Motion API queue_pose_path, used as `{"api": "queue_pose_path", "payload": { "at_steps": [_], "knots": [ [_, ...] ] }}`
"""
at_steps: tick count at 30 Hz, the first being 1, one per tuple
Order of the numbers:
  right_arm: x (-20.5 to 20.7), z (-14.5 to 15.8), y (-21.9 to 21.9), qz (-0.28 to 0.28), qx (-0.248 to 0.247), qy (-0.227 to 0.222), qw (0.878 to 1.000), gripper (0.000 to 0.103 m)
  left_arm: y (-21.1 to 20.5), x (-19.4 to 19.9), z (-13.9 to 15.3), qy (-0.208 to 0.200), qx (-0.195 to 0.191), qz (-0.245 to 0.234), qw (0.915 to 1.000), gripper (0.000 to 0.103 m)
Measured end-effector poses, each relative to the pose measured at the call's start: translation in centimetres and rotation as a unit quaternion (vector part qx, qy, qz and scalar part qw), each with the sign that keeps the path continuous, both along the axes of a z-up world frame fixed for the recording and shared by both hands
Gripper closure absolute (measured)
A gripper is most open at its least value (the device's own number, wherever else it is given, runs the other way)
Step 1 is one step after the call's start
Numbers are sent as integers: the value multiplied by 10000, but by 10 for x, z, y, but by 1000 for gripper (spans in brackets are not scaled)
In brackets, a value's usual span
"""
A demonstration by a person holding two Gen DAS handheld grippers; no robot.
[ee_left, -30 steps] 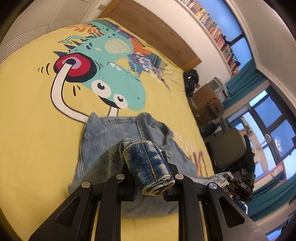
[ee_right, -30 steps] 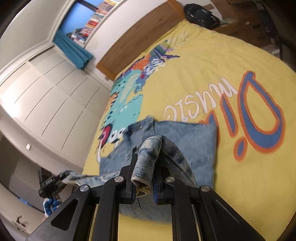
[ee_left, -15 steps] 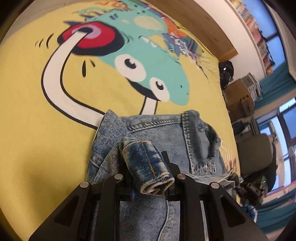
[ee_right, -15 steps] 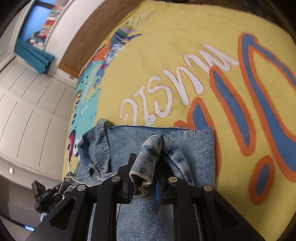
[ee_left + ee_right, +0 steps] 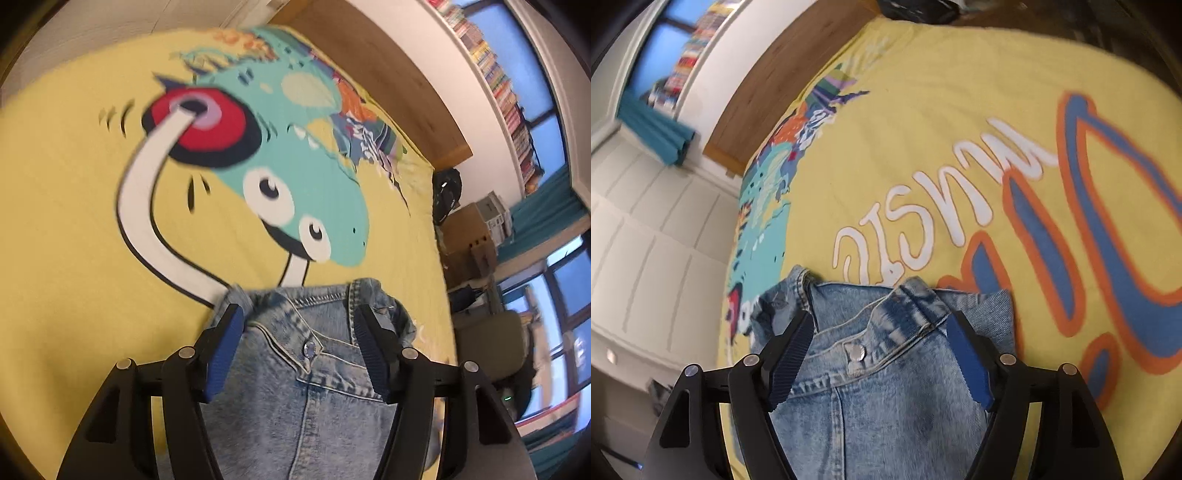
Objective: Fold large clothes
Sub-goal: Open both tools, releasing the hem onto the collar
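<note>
A light-blue denim jacket (image 5: 314,384) lies folded on the yellow bed cover (image 5: 74,229); its collar end points away from me. In the left wrist view my left gripper (image 5: 299,332) hovers over the jacket's left part with its jaws opening; the blue pads (image 5: 225,354) stand apart and press on nothing. In the right wrist view the same jacket (image 5: 886,398) lies flat with a metal button (image 5: 856,352) showing. My right gripper (image 5: 879,332) is above it, jaws opening wide, the cloth lying loose below them.
The cover carries a teal cartoon creature (image 5: 295,184) and white and blue lettering (image 5: 960,206). A wooden headboard (image 5: 388,74) stands at the far end. Boxes and a chair (image 5: 491,347) stand past the bed's right side, white cupboards (image 5: 646,240) past its left.
Both grippers held a rolled denim edge earlier; now both have let go and stand apart. The released edge lies flat on the folded jacket. Both hands moved forward and lower.
</note>
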State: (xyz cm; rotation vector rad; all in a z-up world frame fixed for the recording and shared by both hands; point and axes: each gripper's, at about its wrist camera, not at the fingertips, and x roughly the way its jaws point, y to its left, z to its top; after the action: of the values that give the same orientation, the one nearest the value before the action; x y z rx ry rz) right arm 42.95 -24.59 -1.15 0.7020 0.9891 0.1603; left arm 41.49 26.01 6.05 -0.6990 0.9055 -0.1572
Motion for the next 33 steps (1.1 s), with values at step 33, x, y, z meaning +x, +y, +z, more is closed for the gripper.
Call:
{"api": "queue_pose_path", "payload": {
  "at_steps": [33],
  "knots": [
    [-39, 9, 142, 1925, -2788, -85, 9408, 22, -111, -37, -35, 106, 2365, -1180, 9644, 46]
  ]
}}
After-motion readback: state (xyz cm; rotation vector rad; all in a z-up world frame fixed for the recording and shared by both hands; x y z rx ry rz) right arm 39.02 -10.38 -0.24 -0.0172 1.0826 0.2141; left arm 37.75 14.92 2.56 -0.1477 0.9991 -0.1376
